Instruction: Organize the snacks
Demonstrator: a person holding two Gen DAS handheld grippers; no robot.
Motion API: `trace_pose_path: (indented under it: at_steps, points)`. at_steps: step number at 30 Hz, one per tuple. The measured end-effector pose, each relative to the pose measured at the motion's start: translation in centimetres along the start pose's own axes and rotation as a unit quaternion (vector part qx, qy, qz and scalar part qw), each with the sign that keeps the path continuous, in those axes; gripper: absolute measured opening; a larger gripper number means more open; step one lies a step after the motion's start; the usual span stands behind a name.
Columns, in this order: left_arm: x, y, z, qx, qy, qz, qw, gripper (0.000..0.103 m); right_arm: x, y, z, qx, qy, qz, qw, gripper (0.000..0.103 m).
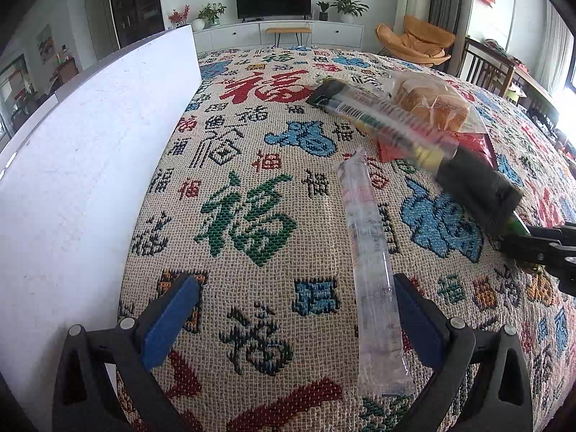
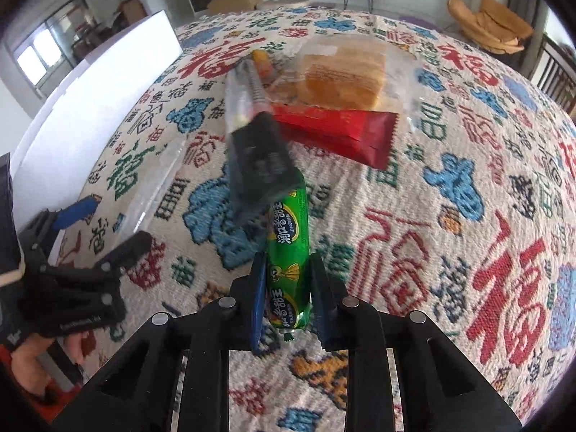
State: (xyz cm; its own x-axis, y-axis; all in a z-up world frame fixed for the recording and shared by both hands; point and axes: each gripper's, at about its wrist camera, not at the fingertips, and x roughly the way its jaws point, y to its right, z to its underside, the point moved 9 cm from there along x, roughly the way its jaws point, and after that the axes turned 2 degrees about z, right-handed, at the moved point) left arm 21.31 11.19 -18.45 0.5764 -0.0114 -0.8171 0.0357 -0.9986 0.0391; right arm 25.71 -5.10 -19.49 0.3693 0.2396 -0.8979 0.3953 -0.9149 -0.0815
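My right gripper (image 2: 289,288) is shut on a green sausage stick (image 2: 288,237), which points away from me over the patterned cloth (image 2: 450,216). A long packet with black ends (image 2: 257,158), blurred, lies across the sausage's far tip. Behind it are a red packet (image 2: 342,129) and a clear bag of bread (image 2: 342,75). My left gripper (image 1: 295,320) stands open above the cloth. A long clear packet (image 1: 370,252) lies flat just inside its right pad (image 1: 417,320), untouched. The right gripper (image 1: 540,248) shows at that view's right edge, behind the black-ended packet (image 1: 396,122).
A tall white panel (image 1: 90,162), the side of a box or board, runs along the left of the cloth (image 1: 252,216). The bread bag (image 1: 432,104) and red packet (image 1: 478,144) sit at the right rear. A hand (image 2: 36,360) holds the left gripper (image 2: 108,230).
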Motion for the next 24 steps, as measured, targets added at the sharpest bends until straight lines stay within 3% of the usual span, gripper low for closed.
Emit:
trace_pose_path:
  at_steps: [2,8,10,11,12,14,20,24]
  points:
    - [0.0,0.0,0.0,0.000,0.000,0.000,1.0000,0.103,-1.1,1.9,1.0,0.014,0.022,0.008,1.000,0.024]
    - [0.0,0.0,0.0,0.000,0.000,0.000,1.0000,0.103,-2.7,8.4,2.3,0.047,0.095,0.113,0.988,0.024]
    - [0.0,0.0,0.0,0.000,0.000,-0.001,1.0000,0.103,-2.1,9.2,2.5,0.052,0.097,0.106,0.988,0.026]
    - [0.0,0.0,0.0,0.000,0.000,0.000,1.0000,0.103,-2.2,9.4,2.4,0.053,0.110,0.101,0.987,0.031]
    - [0.0,0.0,0.0,0.000,0.000,0.000,1.0000,0.103,-2.2,9.5,2.5,0.049,0.111,0.109,0.987,0.049]
    - [0.0,0.0,0.0,0.000,0.000,0.000,1.0000,0.103,-2.3,10.0,2.6,0.041,0.113,0.138,0.983,0.071]
    - [0.0,0.0,0.0,0.000,0.000,0.000,1.0000,0.103,-2.2,11.4,2.7,0.072,0.108,0.114,0.985,0.077]
    - [0.0,0.0,0.0,0.000,0.000,0.000,1.0000,0.103,-2.1,11.6,2.9,0.072,0.105,0.133,0.983,0.082]
